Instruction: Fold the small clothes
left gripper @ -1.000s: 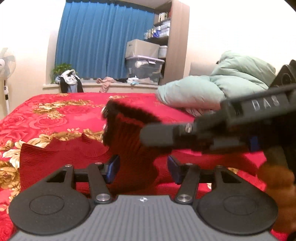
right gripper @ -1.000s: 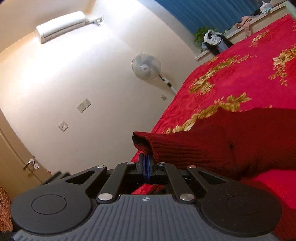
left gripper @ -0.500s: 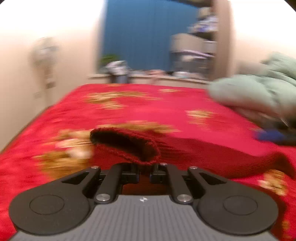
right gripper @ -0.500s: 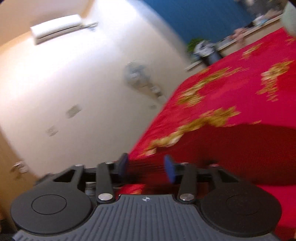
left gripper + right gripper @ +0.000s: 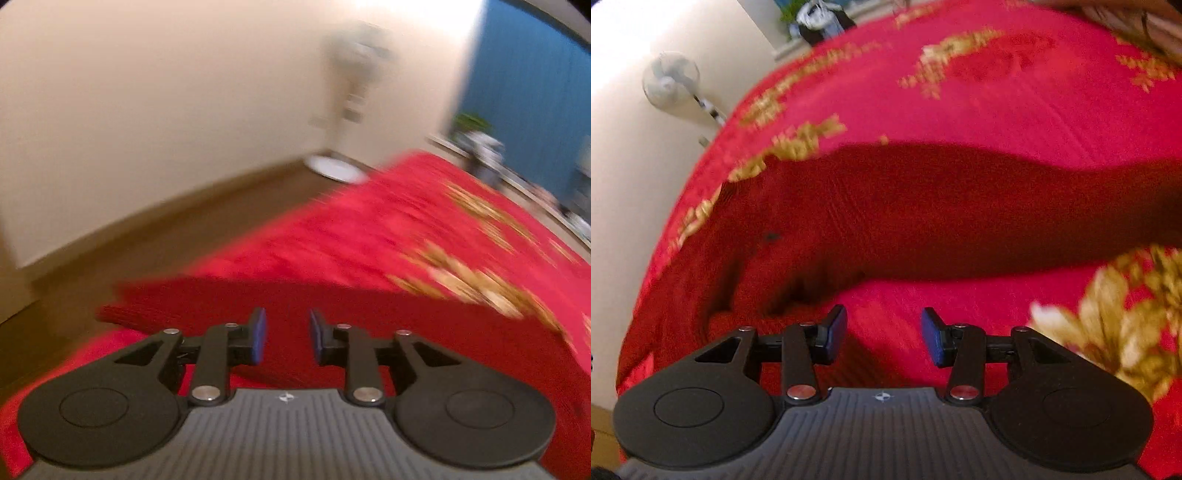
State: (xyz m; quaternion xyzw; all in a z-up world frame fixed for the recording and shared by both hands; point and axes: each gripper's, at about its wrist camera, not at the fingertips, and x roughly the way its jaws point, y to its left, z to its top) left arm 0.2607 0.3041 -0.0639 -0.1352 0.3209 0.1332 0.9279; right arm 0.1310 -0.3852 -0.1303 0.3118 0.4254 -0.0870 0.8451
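A dark red knitted garment [image 5: 923, 206] lies spread on the bright red bedspread [image 5: 997, 92] with gold flowers. In the right wrist view one long sleeve runs off to the right. My right gripper [image 5: 884, 334] is open and empty, just above the bedspread in front of the garment. In the blurred left wrist view the garment [image 5: 369, 314] lies flat near the bed's edge. My left gripper [image 5: 286, 338] is open, its fingers over the garment, holding nothing.
The bed's left edge drops to a brown floor [image 5: 147, 251] beside a cream wall. A standing fan [image 5: 670, 79] is by the wall. A blue curtain [image 5: 535, 92] and a cluttered sill lie beyond the bed.
Both grippers let go of the garment and opened. The garment now lies flat on the bed. The left gripper swung left toward the bed's edge; the right tilted down over the bed.
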